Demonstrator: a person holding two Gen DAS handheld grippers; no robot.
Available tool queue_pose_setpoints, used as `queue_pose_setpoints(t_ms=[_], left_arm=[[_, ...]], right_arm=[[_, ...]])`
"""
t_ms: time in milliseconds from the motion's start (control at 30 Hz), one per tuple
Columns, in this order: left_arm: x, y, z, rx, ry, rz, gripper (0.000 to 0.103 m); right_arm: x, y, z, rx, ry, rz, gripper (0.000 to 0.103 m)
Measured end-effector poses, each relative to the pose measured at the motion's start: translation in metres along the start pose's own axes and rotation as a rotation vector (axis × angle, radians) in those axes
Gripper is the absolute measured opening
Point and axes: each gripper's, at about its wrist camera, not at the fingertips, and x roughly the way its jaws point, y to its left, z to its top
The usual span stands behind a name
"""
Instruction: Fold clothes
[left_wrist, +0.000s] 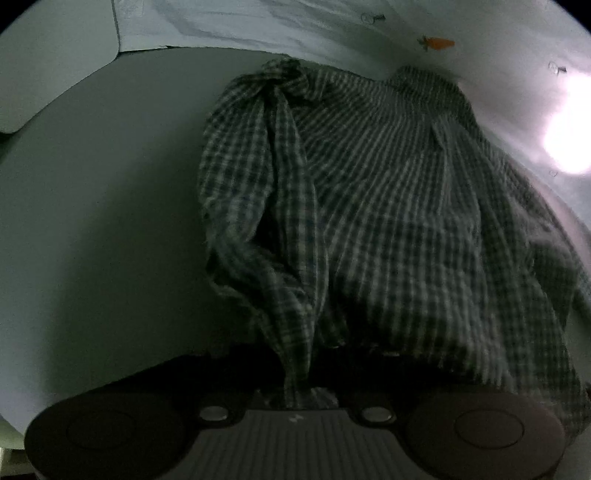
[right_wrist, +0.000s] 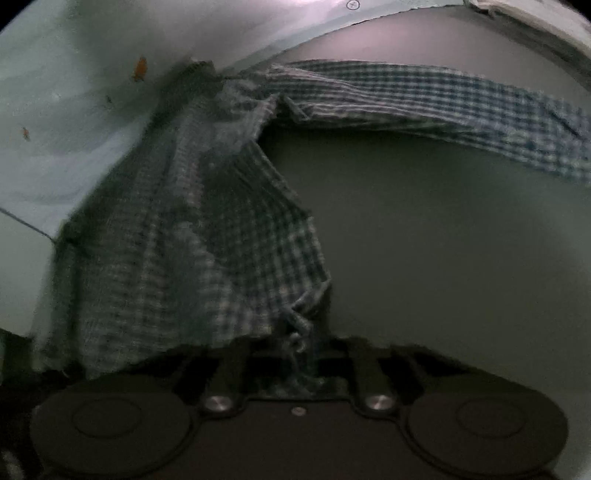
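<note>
Dim light in both wrist views. Checked shirt spread over a plain grey worktop, running away from the camera toward a pale sheet printed with small orange carrots at the far edge. In the left wrist view, a bunched strip of the shirt's near edge drawn straight down into the left gripper; jaws nearly together, pinching that twisted bit of cloth right at the middle of the frame. Rest of the shirt fanning out above and to the right of the pinch, with a gathered fold, perhaps a sleeve, along its left side, up to a knot-like bundle near the far edge. Bright glare at the right border.

In the right wrist view, same shirt lying to the left and ahead, its near corner puckered into a narrow tuft feeding down between the jaws of the right gripper. Jaws narrow, closed on that tuft; fingers themselves hidden by cloth and shadow. A long sleeve stretching off to the right across the bare worktop, well apart from the jaws. Pale printed sheet at upper left, shirt overlapping its edge.
</note>
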Motion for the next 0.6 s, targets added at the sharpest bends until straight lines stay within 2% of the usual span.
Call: queue_pose_setpoints(t_ms=[67,233,333,400,433,533,567,600], left_arm=[[-0.023,0.007,0.002,-0.030,-0.057,-0.010,0.006],[-0.110,0.041,0.014,-0.137,-0.208,-0.057,0.006],[-0.124,0.057,0.009,-0.112,-0.223,0.028,0.006],[-0.106,0.067,0.001,-0.091,-0.179,0.105,0.007],[-0.095,0.072,-0.004,-0.086,-0.148,0.135,0.007],[-0.075,0.084,-0.013,-0.101,-0.059,0.140,0.013],[-0.075,0.086,-0.017,-0.105,-0.052,0.132,0.018],[-0.077,0.089,-0.021,-0.110,-0.054,0.126,0.025]], right_arm=[[-0.022,-0.001,-0.001,0.040,-0.048,0.045,0.007],[-0.096,-0.008,-0.001,0.155,-0.191,0.167,0.007],[-0.120,-0.012,-0.008,0.094,-0.239,0.064,0.007],[-0.104,-0.018,-0.012,0.039,-0.181,-0.075,0.009],[-0.093,-0.021,-0.015,0.014,-0.146,-0.147,0.012],[-0.073,-0.013,-0.026,-0.104,-0.116,-0.311,0.028],[-0.071,-0.007,-0.030,-0.135,-0.117,-0.349,0.037],[-0.070,-0.002,-0.032,-0.151,-0.128,-0.359,0.041]])
